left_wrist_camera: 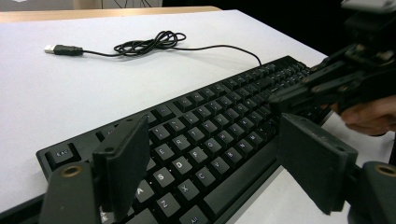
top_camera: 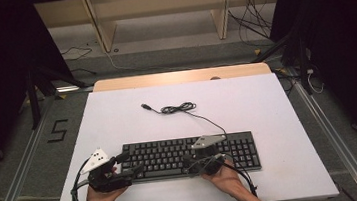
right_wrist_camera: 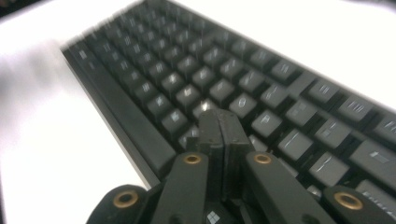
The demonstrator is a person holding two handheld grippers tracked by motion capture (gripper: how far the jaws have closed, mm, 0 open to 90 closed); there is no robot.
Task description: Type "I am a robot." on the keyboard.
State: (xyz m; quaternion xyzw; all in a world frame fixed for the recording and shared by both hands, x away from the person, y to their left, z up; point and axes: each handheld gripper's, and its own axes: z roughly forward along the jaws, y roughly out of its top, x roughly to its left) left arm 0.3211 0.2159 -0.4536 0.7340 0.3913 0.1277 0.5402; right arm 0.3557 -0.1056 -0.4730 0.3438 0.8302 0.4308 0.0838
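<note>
A black keyboard (top_camera: 192,155) lies near the front of the white table (top_camera: 118,117), and its cable (top_camera: 180,108) runs back to a coil and a USB plug (top_camera: 145,106). My left gripper (top_camera: 129,163) stands open at the keyboard's left end, its jaws wide apart over the letter keys (left_wrist_camera: 196,154) with nothing between them. My right gripper (top_camera: 188,161) is shut, jaws pressed together with nothing in them, tips low over the middle keys (right_wrist_camera: 219,119). In the left gripper view the right gripper (left_wrist_camera: 285,95) reaches in over the keyboard (left_wrist_camera: 224,126) from the right.
The cable coil (left_wrist_camera: 149,44) and plug (left_wrist_camera: 63,49) lie on bare white table behind the keyboard. A wooden strip (top_camera: 179,77) edges the table's far side. Beyond it are wooden shelf legs (top_camera: 103,28) and loose floor cables (top_camera: 253,17).
</note>
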